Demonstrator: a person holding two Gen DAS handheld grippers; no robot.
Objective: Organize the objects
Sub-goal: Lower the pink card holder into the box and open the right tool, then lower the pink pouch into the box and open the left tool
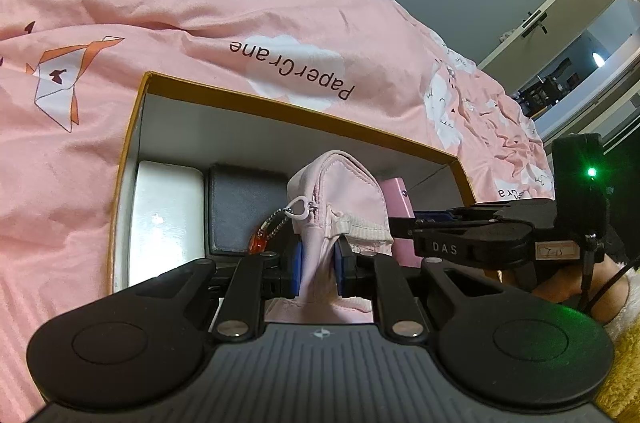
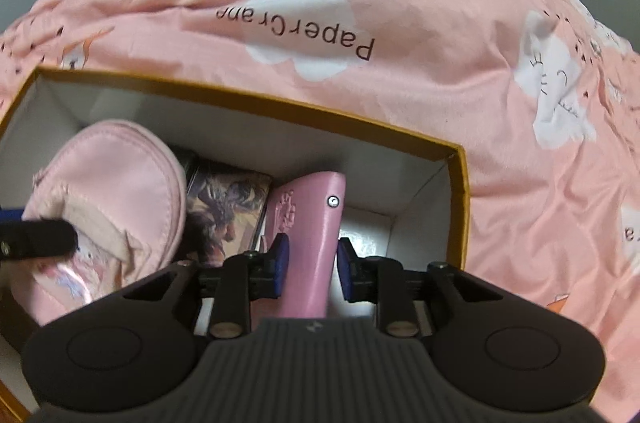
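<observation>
A yellow-rimmed cardboard box (image 1: 304,113) lies on a pink bedcover; it also shows in the right wrist view (image 2: 256,99). My left gripper (image 1: 318,265) is shut on a pale pink zip pouch (image 1: 340,199) and holds it upright inside the box. The pouch also shows at the left of the right wrist view (image 2: 108,191). My right gripper (image 2: 310,265) holds a pink flat case (image 2: 310,223) between its blue pads, the right pad a little apart from it, standing in the box's right part. The case shows behind the pouch (image 1: 396,199).
In the box lie a white case (image 1: 168,219), a dark grey box (image 1: 244,211) and a printed card box (image 2: 224,211). A red keyring charm (image 1: 258,243) hangs from the pouch. The pink bedcover (image 1: 200,11) surrounds the box. A doorway (image 1: 592,63) is at the far right.
</observation>
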